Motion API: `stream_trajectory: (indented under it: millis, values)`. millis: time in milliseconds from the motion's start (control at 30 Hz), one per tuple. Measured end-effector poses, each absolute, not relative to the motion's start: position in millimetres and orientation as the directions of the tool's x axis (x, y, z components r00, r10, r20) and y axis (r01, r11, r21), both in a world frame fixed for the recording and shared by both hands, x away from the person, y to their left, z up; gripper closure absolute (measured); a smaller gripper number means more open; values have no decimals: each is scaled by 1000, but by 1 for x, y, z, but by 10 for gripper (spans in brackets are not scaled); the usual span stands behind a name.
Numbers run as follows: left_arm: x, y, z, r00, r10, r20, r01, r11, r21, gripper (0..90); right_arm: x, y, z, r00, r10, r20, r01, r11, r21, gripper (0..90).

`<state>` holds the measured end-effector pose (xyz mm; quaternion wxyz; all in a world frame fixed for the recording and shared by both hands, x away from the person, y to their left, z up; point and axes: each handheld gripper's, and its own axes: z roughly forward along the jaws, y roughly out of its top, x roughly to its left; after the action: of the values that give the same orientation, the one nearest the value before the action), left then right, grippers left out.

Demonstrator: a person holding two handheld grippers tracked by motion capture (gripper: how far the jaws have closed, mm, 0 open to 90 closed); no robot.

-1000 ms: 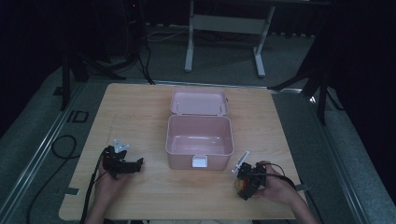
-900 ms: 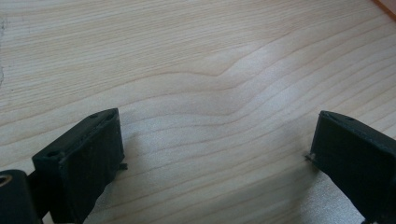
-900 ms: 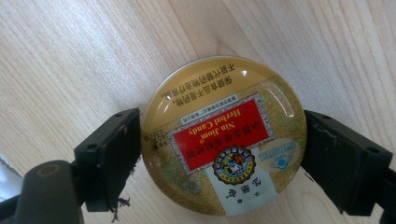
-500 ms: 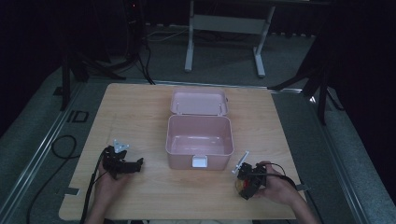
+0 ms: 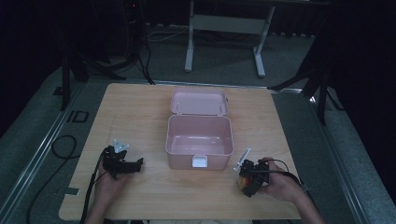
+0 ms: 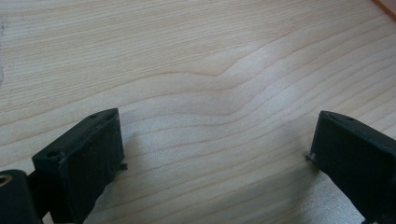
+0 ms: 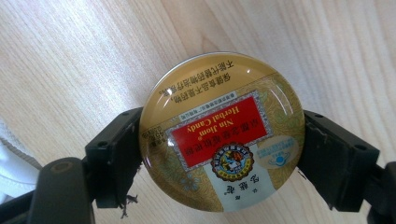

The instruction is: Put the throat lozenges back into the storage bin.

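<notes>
A round gold candy tin (image 7: 222, 133) with a red label sits between the black jaws of my right gripper (image 7: 219, 154), which is shut on its sides just above the wooden table. In the high view the right gripper (image 5: 246, 181) and the tin (image 5: 242, 179) are at the front right, beside the pink box (image 5: 200, 140). The box stands open at the table's middle, with its lid (image 5: 199, 102) folded back and its inside bare. My left gripper (image 5: 133, 166) rests at the front left, jaws spread wide over bare wood (image 6: 210, 93), holding nothing.
The wooden table (image 5: 140, 112) stands on a grey floor in a dark room. A white latch (image 5: 199, 161) sits on the box's front wall. Cables trail from both grippers off the front edge. A metal stand (image 5: 224, 28) is beyond the table.
</notes>
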<state>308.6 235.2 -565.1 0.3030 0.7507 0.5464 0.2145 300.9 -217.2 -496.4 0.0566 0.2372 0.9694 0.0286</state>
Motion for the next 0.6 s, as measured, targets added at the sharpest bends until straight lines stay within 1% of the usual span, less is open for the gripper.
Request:
stream_trajectory:
  millis: [600]
  values:
    - [309,235,-565,311,950,-9,691,-219,689,30,307,-217,-470,-880,459,-126,450,888,95,200]
